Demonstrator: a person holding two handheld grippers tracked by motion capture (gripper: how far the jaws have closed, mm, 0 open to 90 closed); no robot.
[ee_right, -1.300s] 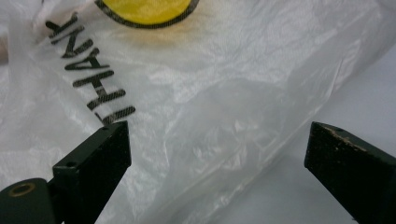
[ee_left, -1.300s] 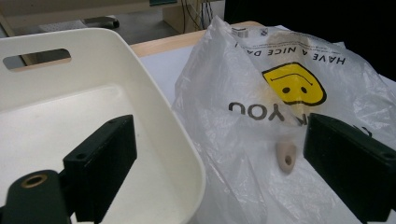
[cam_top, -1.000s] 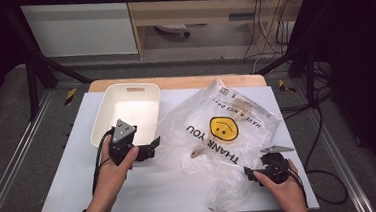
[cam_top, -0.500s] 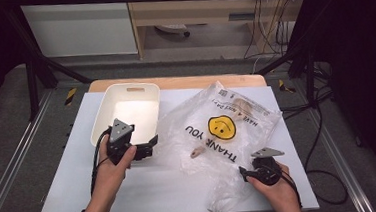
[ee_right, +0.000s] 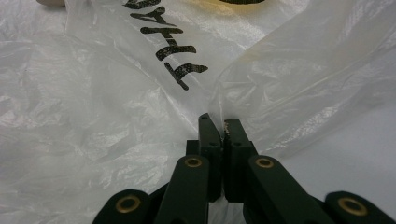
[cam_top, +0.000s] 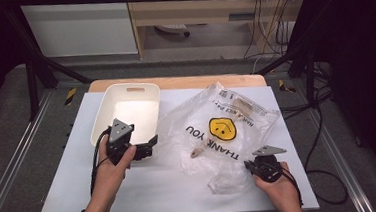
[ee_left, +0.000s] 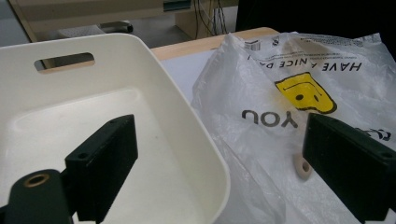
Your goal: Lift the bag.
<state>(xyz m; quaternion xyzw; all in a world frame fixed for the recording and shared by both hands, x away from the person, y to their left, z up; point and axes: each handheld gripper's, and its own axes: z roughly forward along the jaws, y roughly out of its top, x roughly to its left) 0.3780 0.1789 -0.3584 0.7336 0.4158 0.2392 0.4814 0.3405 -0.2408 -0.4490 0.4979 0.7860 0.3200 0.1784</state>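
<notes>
A clear plastic bag [cam_top: 222, 128] printed with a yellow smiley and "THANK YOU" lies crumpled across the middle and right of the white table. My right gripper [cam_top: 249, 165] is at the bag's near right edge; in the right gripper view its jaws are shut [ee_right: 223, 128] on a fold of the bag's film [ee_right: 261, 79]. A small beige ring-shaped piece [cam_top: 196, 152] rests by the bag's left side [ee_left: 302, 166]. My left gripper [cam_top: 151, 147] stands open at the near right corner of the white bin [cam_top: 131, 112], with the bin's rim [ee_left: 205, 154] between its wide-apart jaws.
The white bin [ee_left: 93, 116] is empty and has a handle slot at its far end. A wooden board edge [cam_top: 174, 82] runs behind the table. Cables trail on the floor at the right [cam_top: 318, 127].
My right gripper has shifted slightly left at the bag's near edge. The left gripper has hardly moved.
</notes>
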